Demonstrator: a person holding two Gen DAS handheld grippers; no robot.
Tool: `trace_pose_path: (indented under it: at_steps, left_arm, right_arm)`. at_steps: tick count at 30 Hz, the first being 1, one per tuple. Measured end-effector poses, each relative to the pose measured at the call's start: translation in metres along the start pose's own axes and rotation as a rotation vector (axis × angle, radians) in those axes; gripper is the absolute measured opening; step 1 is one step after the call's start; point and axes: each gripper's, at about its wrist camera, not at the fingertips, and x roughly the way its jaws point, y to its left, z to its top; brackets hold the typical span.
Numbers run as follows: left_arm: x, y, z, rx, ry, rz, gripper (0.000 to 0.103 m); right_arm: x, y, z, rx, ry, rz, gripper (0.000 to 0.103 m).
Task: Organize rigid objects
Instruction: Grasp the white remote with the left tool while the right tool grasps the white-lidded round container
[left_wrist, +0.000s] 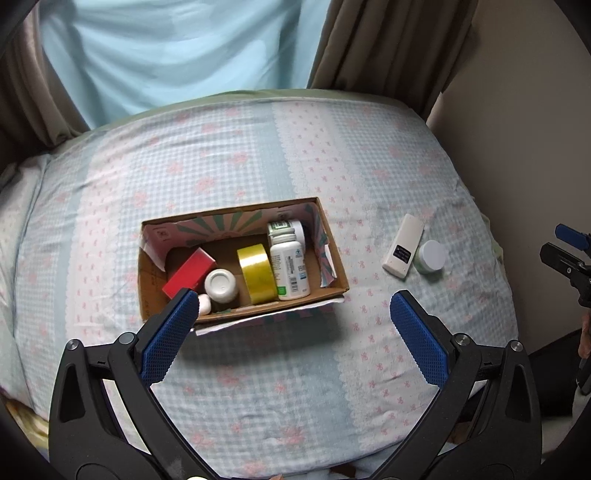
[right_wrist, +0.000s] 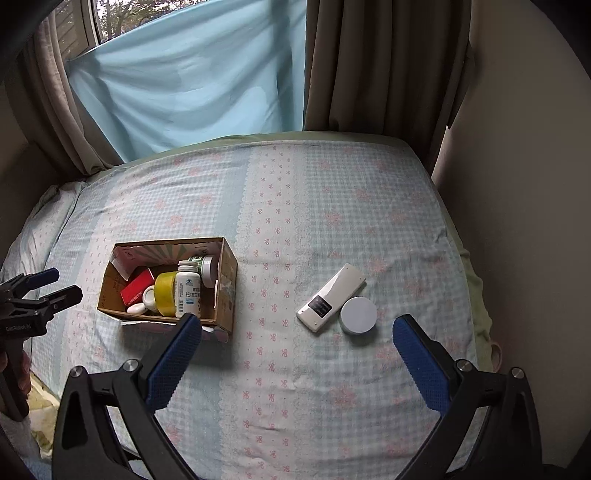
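Note:
A cardboard box (left_wrist: 334, 254) (right_wrist: 226, 280) sits on the bed. It holds a red box (left_wrist: 189, 272), a white jar (left_wrist: 221, 285), a yellow tape roll (left_wrist: 256, 272) and white pill bottles (left_wrist: 290, 269). A white remote (left_wrist: 402, 245) (right_wrist: 330, 297) and a round white-lidded jar (left_wrist: 431, 256) (right_wrist: 358, 315) lie on the sheet to the box's right. My left gripper (left_wrist: 294, 308) is open and empty above the box's near edge. My right gripper (right_wrist: 297, 330) is open and empty, above the sheet between the box and the remote.
The bed (right_wrist: 332, 206) has a blue checked sheet with pink flowers. Brown curtains (right_wrist: 369, 62) and a light blue cloth (right_wrist: 192, 81) hang behind it. A wall (right_wrist: 524, 184) stands at the right. The other gripper shows at each view's edge.

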Motion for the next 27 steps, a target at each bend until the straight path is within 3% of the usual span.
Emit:
trace_pose_path:
  at_steps: [4,13,19,27]
  left_arm:
    - [0.012,-0.04,0.002,0.025,0.013,0.012,0.103]
    - [0.077,-0.123,0.012,0.141,0.14,0.023,0.103]
    - [0.149,-0.165,0.02,0.211,0.258,-0.03,0.103]
    - [0.272,-0.219,0.031,0.359,0.411,-0.086,0.103]
  right_arm:
    - [0.0,-0.028,-0.009,-0.096,-0.026,-0.018,0.103]
    - [0.044,-0.087,-0.022,-0.173,0.033,0.092,0.103]
    - [0.1,-0.112,-0.035,-0.224,0.055,0.142,0.103]
    - [0.191,-0.115,-0.059,-0.394,0.051,0.135,0.103]
